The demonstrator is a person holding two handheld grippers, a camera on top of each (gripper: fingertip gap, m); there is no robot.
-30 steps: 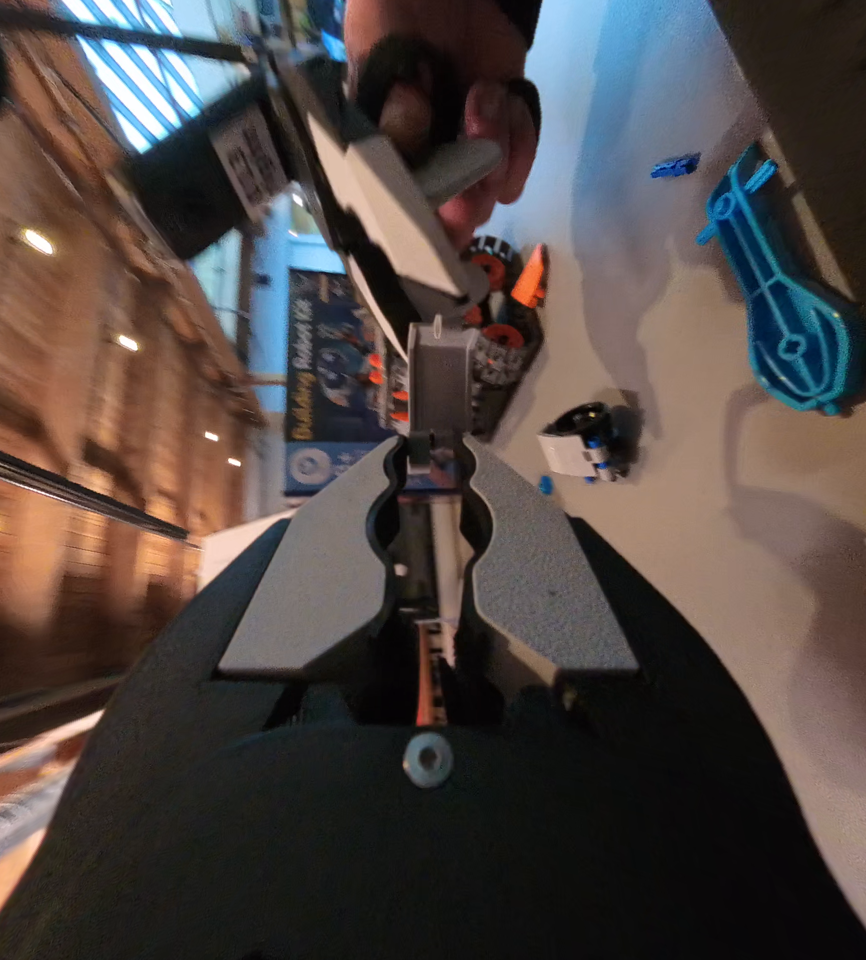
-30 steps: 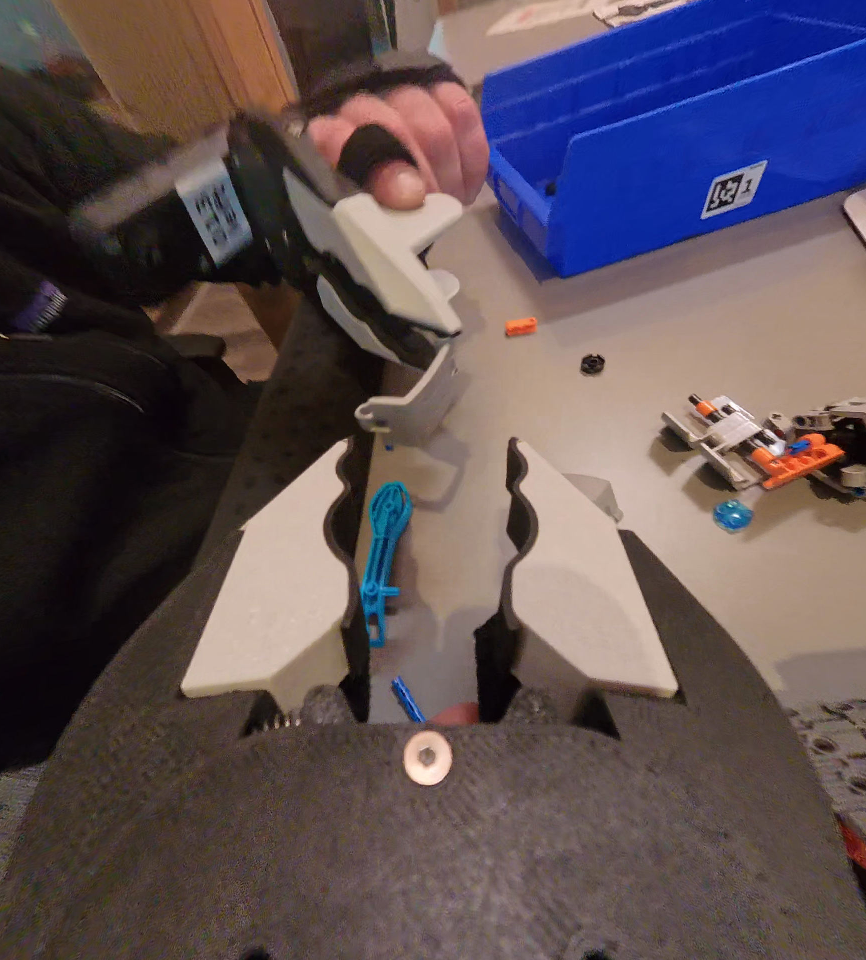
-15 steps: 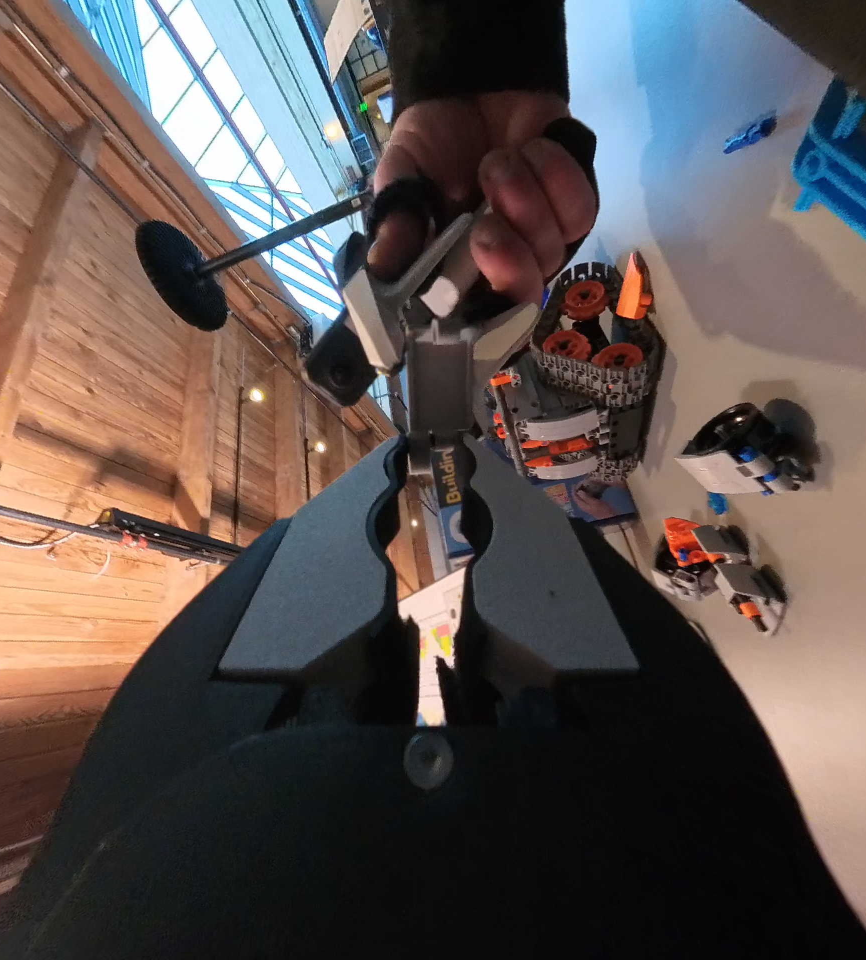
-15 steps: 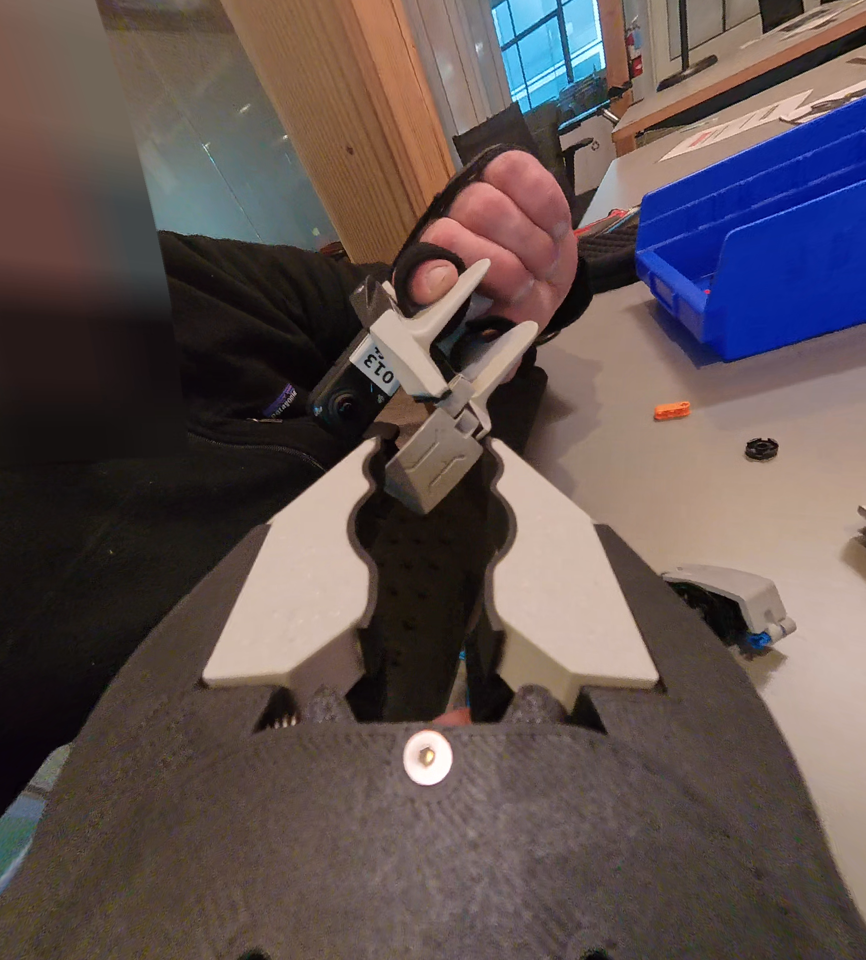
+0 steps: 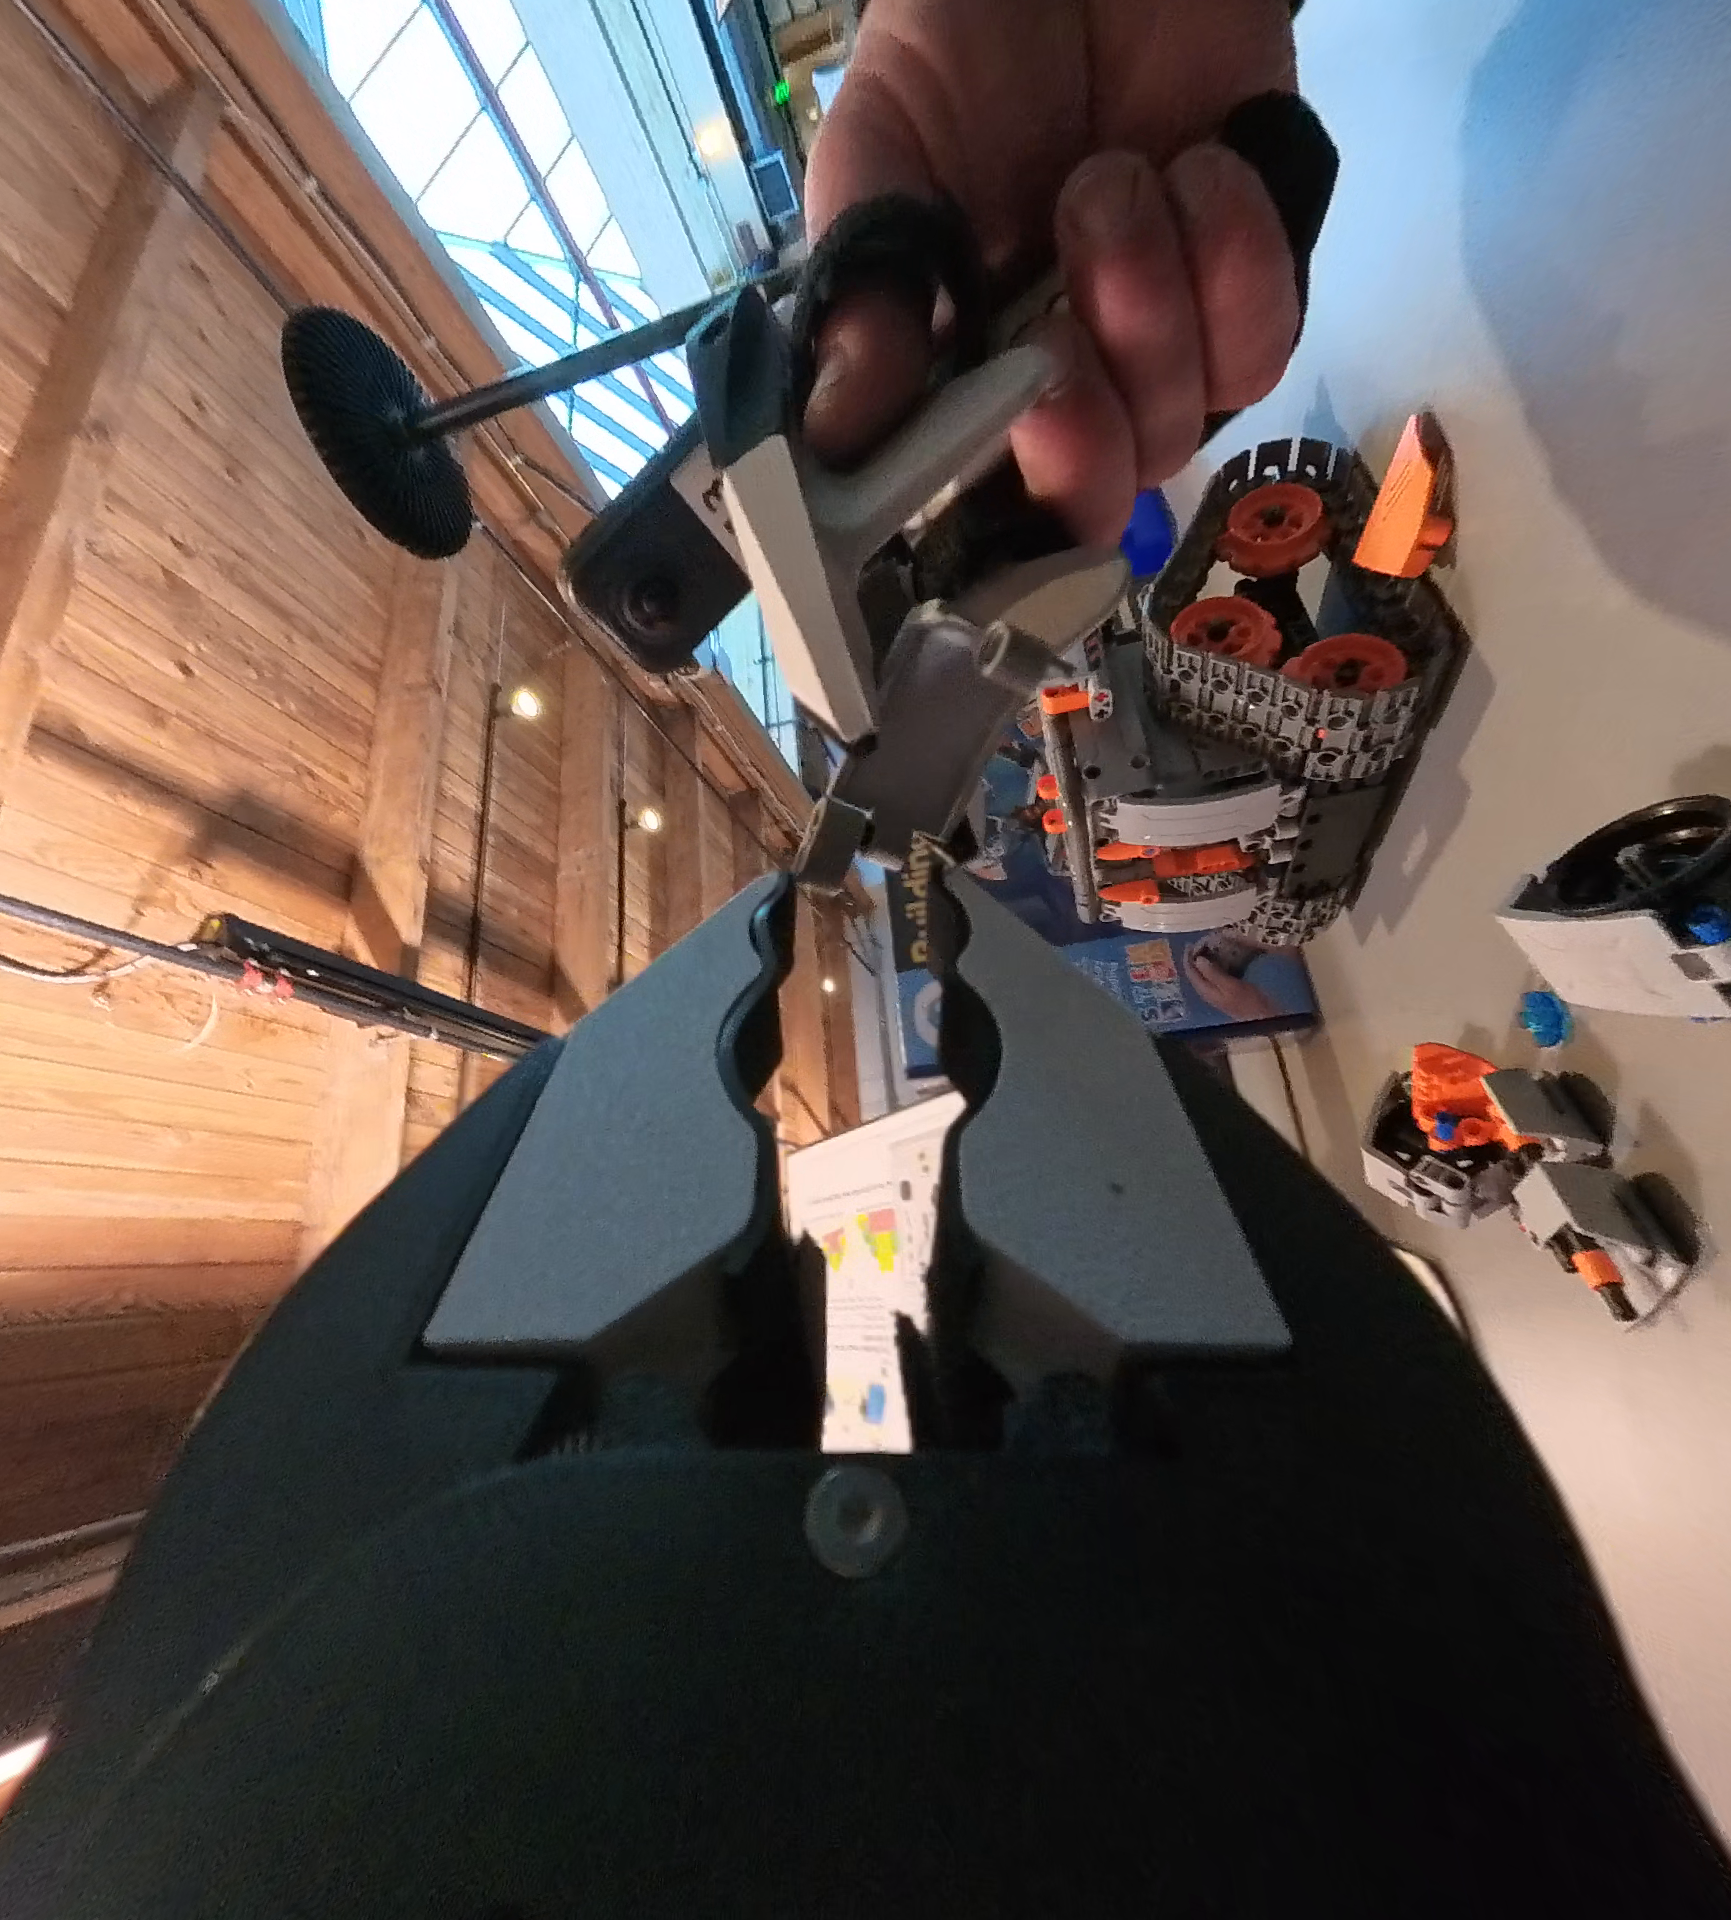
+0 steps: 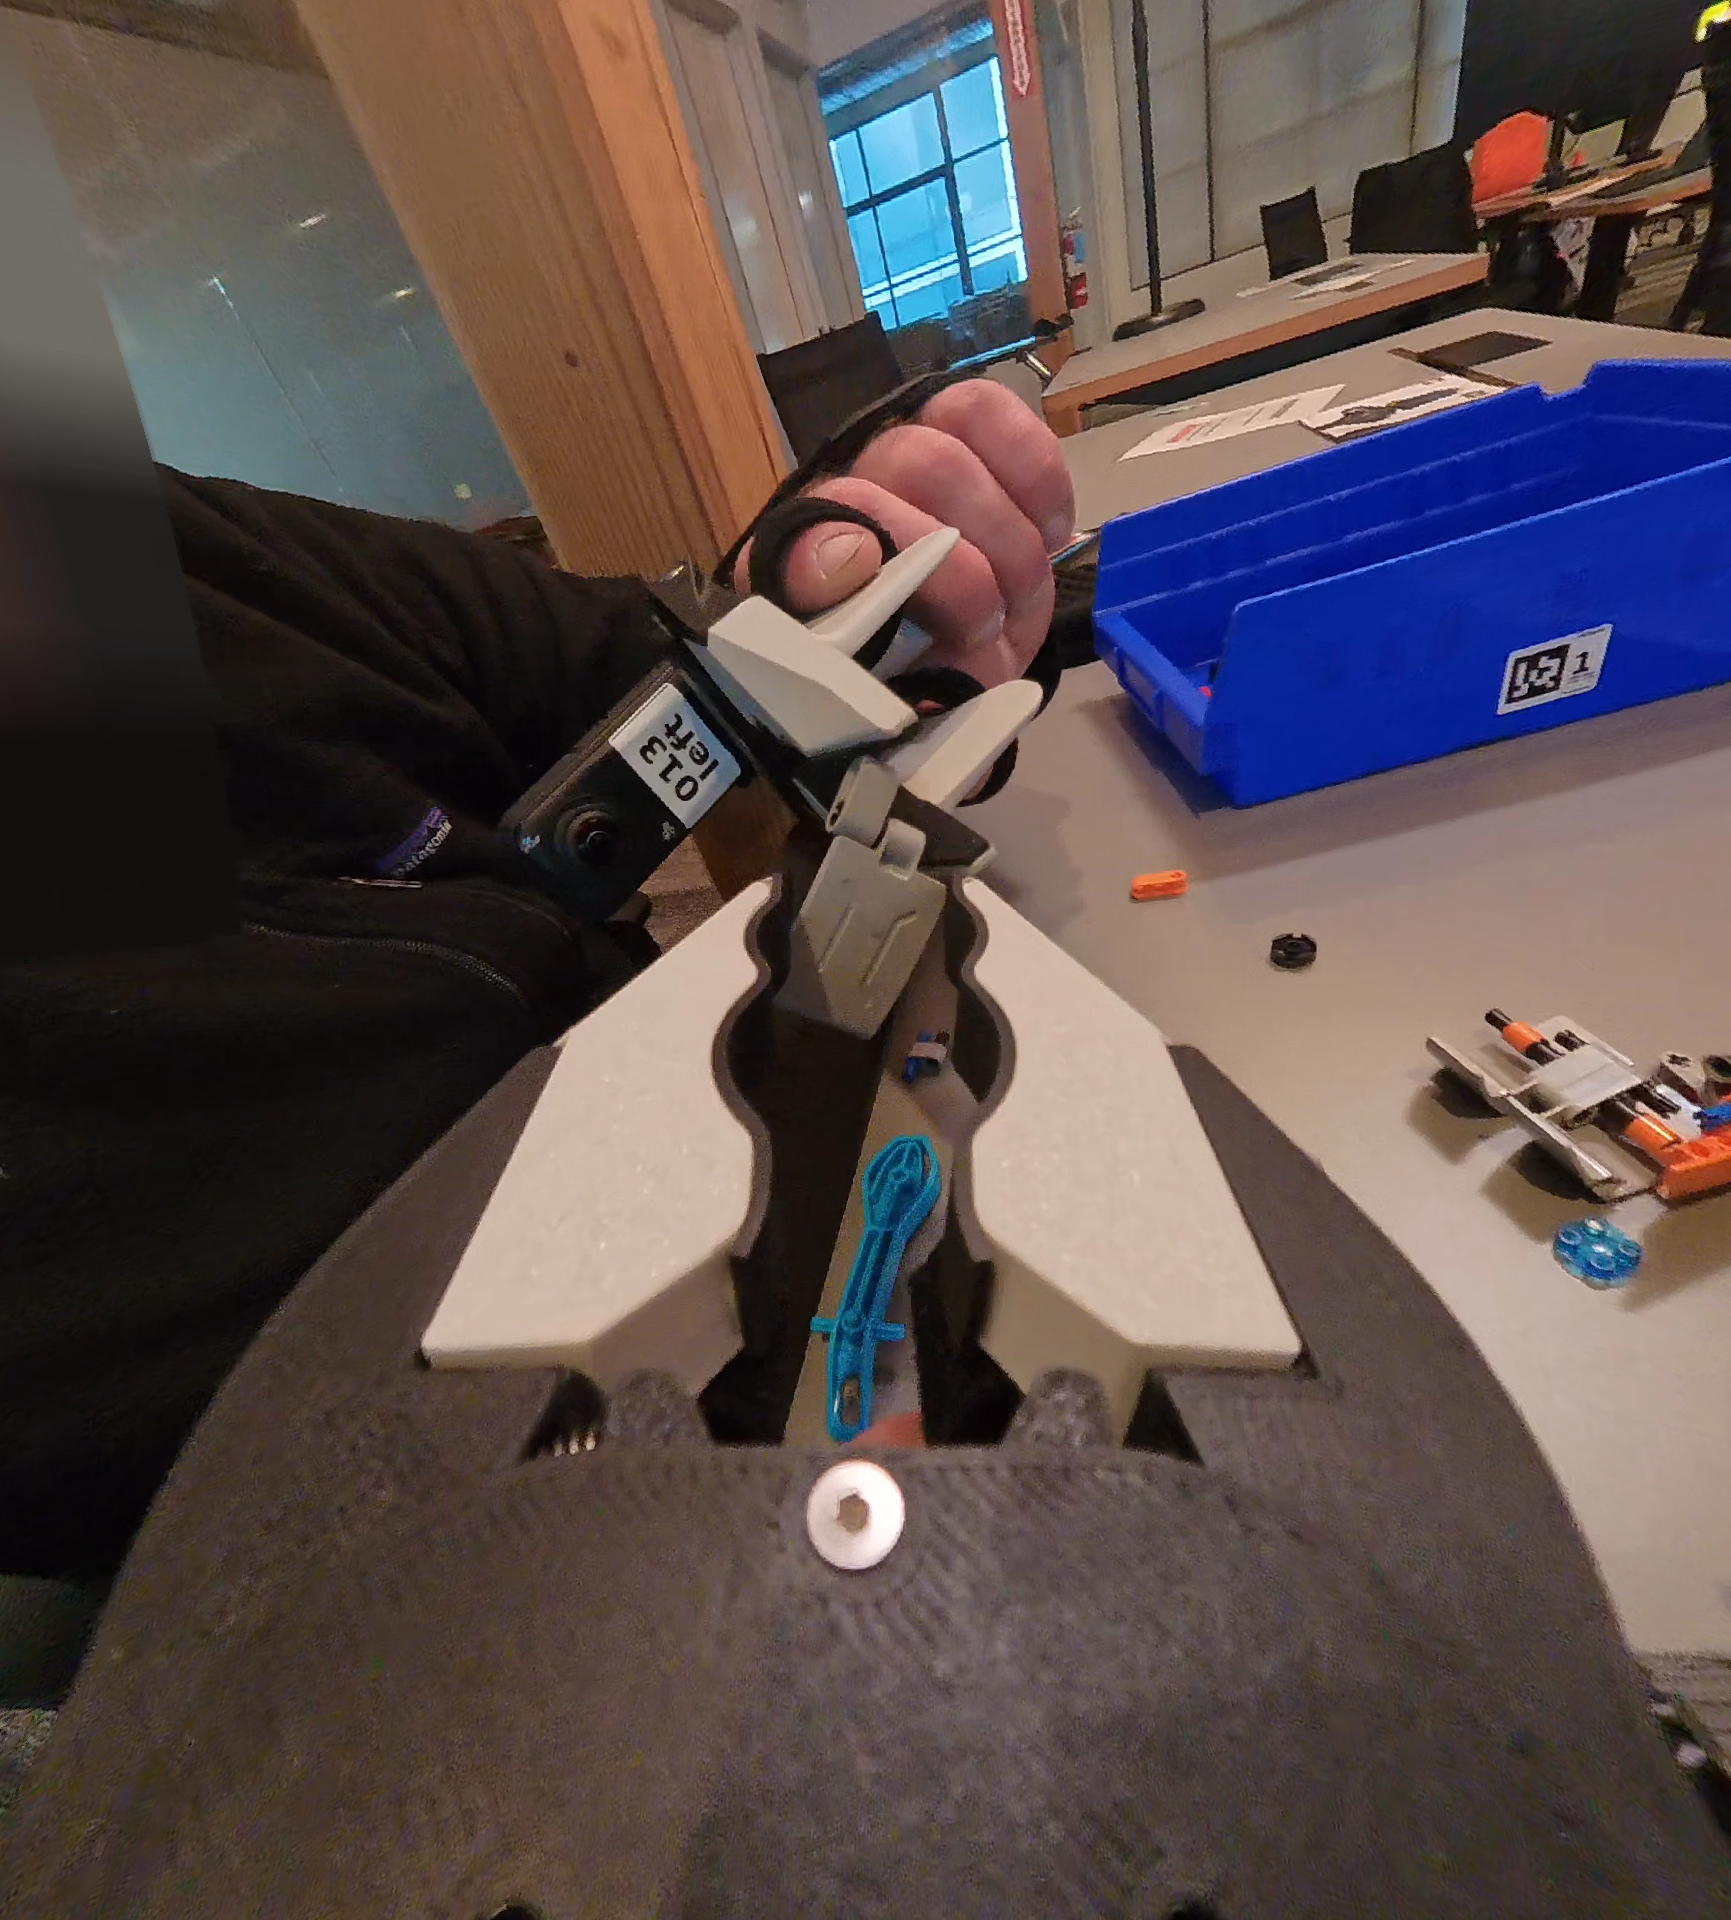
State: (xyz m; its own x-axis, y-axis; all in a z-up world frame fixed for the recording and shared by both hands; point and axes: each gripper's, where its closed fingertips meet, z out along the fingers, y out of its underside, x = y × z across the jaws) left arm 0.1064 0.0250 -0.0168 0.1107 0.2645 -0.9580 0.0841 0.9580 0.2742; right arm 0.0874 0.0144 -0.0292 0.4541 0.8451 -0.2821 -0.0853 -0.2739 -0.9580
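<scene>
**Grey plastic panel piece (image 6: 866, 956): position and grip**

I pinch the panel between the fingertips of my right gripper (image 6: 866, 914), above the grey table (image 6: 1463, 935). My left gripper (image 5: 866, 894) is spread, and the panel's narrow hinged end sits just at its tips; I cannot tell whether they touch. A blue plastic bin (image 6: 1463, 644) stands beyond.

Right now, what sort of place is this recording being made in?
Probably an open-plan office or maker space, set up for toy-brick building: a grey worktable carries a blue parts bin and a half-built tracked vehicle, with more desks behind and timber-clad walls.
</scene>
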